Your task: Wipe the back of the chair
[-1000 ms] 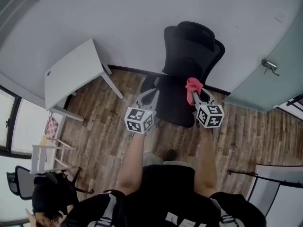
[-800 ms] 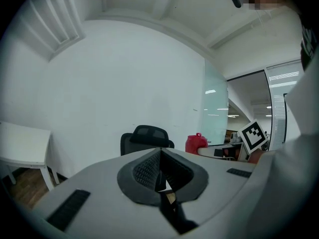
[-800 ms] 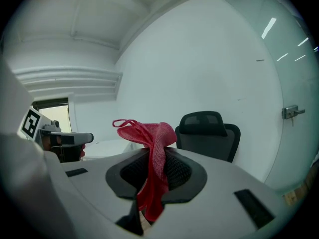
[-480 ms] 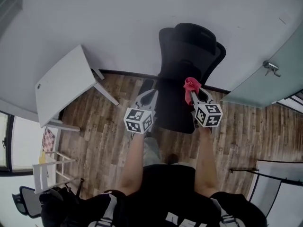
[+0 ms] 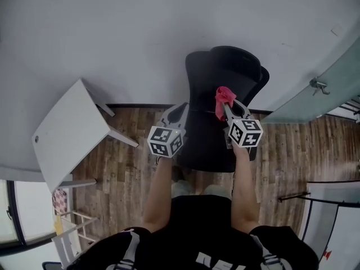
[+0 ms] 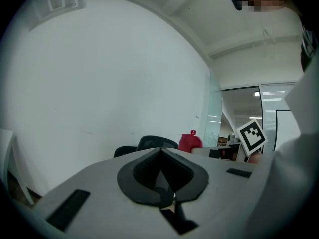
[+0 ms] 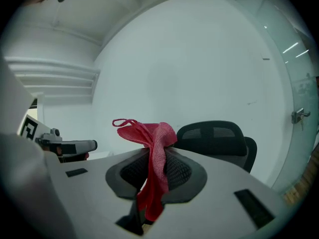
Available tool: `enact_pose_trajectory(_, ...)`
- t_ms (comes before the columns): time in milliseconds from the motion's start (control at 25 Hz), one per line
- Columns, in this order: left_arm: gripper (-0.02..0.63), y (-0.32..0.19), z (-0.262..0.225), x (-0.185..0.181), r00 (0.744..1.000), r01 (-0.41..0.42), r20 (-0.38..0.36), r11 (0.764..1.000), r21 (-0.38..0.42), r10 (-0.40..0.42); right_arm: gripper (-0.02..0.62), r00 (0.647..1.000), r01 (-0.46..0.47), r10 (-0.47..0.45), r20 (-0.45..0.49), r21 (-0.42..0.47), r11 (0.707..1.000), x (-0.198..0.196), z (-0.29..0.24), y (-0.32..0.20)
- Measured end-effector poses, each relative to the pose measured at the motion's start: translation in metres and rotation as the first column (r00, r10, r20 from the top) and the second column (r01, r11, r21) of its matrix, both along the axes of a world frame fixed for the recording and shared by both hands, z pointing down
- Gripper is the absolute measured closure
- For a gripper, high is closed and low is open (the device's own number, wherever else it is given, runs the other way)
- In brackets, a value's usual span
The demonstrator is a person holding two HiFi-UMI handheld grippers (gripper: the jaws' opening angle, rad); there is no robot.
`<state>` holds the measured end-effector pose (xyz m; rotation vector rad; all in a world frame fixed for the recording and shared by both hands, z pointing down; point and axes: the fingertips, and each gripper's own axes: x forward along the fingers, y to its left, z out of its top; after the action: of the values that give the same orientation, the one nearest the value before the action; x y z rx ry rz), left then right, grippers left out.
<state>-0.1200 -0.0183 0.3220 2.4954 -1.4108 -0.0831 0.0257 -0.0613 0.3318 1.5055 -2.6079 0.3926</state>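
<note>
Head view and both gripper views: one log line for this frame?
phase: pre-wipe | right gripper: shut on red cloth | left gripper: shut, empty | chair: black, ahead, cloth not yet touching

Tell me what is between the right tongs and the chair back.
Only the red cloth, pinched in the right tongs and sticking out toward the chair back. Nothing else shows in that stretch. The right gripper view shows this.
</note>
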Motion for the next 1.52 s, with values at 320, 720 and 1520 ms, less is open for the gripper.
enact_pose_trajectory(320, 0.584, -0.057, 0.014, -0.023, 1.0, -0.024, 0.016, 0.999, -0.042, 0.024, 0.511, 0.997, -0.064, 0.063, -0.04, -0.032, 0.997, -0.02, 0.011, -0.052)
enact_pose_trajectory(720, 0.584, -0.12, 0.021, -0.014, 0.997, -0.017, 0.068, 0.997, -0.077, 0.023, 0.511, 0.998, -0.066, 0.065, -0.008, -0.056, 0.996, -0.013, 0.024, -0.128)
enact_pose_trajectory(1520, 0.584, -0.211, 0.043, 0.003, 0.996, 0.045, 0.088, 0.991, -0.126, -0.034, 0.512, 0.999, -0.023, 0.019, -0.044, -0.093, 0.995, -0.004, 0.065, -0.236)
